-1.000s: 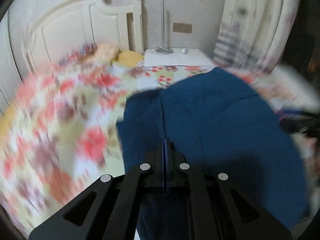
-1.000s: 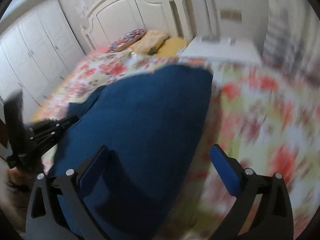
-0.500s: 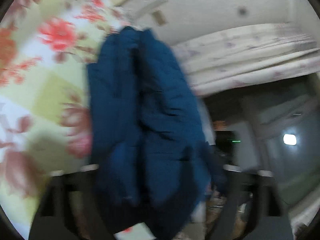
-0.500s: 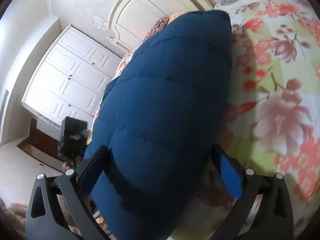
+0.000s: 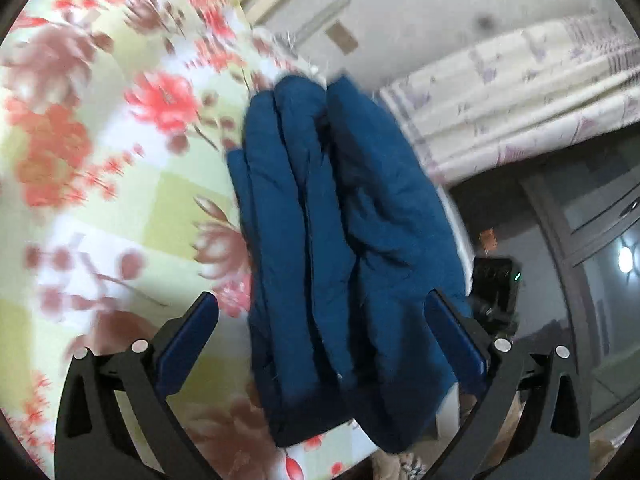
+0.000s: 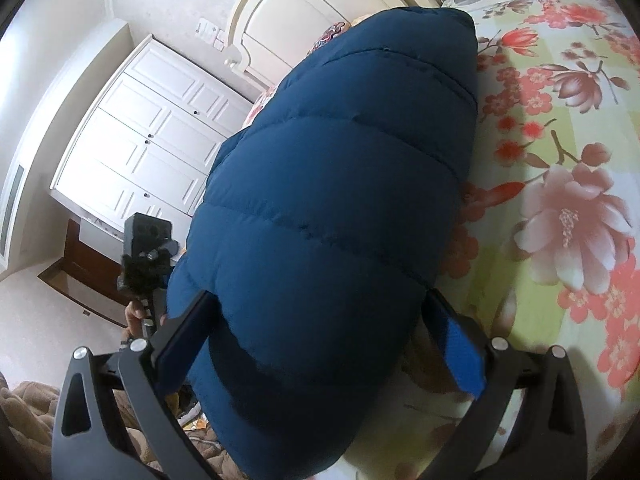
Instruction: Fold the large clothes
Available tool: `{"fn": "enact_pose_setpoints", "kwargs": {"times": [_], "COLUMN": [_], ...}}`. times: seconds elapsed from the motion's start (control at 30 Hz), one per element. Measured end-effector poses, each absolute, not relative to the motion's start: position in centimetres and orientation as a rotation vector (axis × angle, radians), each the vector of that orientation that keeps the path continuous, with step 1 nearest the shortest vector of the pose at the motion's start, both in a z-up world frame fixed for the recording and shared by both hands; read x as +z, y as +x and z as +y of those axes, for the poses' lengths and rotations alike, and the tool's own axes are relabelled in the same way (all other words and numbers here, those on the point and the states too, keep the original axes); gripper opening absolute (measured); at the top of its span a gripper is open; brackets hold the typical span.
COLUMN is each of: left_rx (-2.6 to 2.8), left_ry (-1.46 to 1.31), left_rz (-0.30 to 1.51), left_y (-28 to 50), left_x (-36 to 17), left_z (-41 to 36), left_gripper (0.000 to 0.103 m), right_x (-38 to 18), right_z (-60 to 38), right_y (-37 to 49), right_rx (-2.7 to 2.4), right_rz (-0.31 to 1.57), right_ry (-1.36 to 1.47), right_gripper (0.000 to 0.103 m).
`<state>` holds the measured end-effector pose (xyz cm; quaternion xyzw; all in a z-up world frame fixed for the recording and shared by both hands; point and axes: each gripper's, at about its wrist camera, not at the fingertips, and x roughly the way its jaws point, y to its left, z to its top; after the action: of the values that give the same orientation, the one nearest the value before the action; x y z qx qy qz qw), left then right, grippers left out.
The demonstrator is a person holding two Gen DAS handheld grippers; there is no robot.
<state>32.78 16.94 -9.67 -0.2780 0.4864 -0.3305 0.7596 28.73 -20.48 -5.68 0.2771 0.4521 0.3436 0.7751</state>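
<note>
Both pairs of jaws stand wide apart, and nothing is clamped in either. Nearest to the left gripper (image 5: 322, 334) the end of the blue padded jacket (image 5: 340, 248) lies between the pads, the right-hand pad close against or touching the cloth and the other clear of it; those jaws have just been opening, so the garment looks let go. The right gripper (image 6: 320, 336) likewise straddles the opposite end of the jacket (image 6: 340, 208), its quilted bulk filling the gap; whether the pads touch it is hard to tell. Beyond the fingers the jacket rests on the floral bedspread (image 6: 568, 184) at the bed's edge, doubled into a long, thick bundle with several layers showing side by side in the left view. Further off stand the white headboard (image 6: 320, 12), the wardrobe (image 6: 152, 132) and the curtain (image 5: 520, 92). As a judgement, the main lengthwise folds seem done; what may remain is a final fold across the length or some tidying, and the puffy filling may spring the layers apart.
</note>
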Motion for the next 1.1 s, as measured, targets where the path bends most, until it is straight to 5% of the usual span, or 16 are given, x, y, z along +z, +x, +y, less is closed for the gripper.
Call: {"fn": "enact_pose_setpoints", "kwargs": {"times": [0.3, 0.4, 0.63, 0.83, 0.9, 0.93, 1.1], "left_rx": [-0.812, -0.842, -0.914, -0.846, -0.808, -0.807, -0.68], "left_ry": [-0.586, -0.534, -0.48, -0.454, -0.468, -0.49, -0.456], "left_rz": [1.129, 1.071, 0.911, 0.963, 1.009, 0.993, 0.893], "left_y": [35.2, 35.8, 41.1, 48.3, 48.7, 48.3, 44.8], "left_x": [-10.8, -9.1, -4.6, -7.0, -9.7, -10.3, -7.8], "left_z": [11.5, 10.2, 4.8, -0.3, -0.4, 0.2, 2.9], "left_gripper": [0.093, 0.083, 0.072, 0.071, 0.078, 0.081, 0.091], "right_x": [-6.6, -5.3, -1.1, -1.5, -4.5, -4.7, 0.3], "right_z": [-19.7, -19.2, -23.9, -28.5, -28.9, -29.0, -26.2], "right_y": [29.2, 28.3, 29.7, 35.8, 38.0, 37.9, 33.5], "right_rx": [0.782, 0.75, 0.601, 0.527, 0.469, 0.439, 0.189], "right_rz": [0.995, 0.933, 0.717, 0.784, 0.921, 0.91, 0.745], "right_ry": [0.619, 0.532, 0.484, 0.49, 0.492, 0.484, 0.296], "right_gripper": [0.1, 0.076, 0.066, 0.071, 0.095, 0.099, 0.1]}}
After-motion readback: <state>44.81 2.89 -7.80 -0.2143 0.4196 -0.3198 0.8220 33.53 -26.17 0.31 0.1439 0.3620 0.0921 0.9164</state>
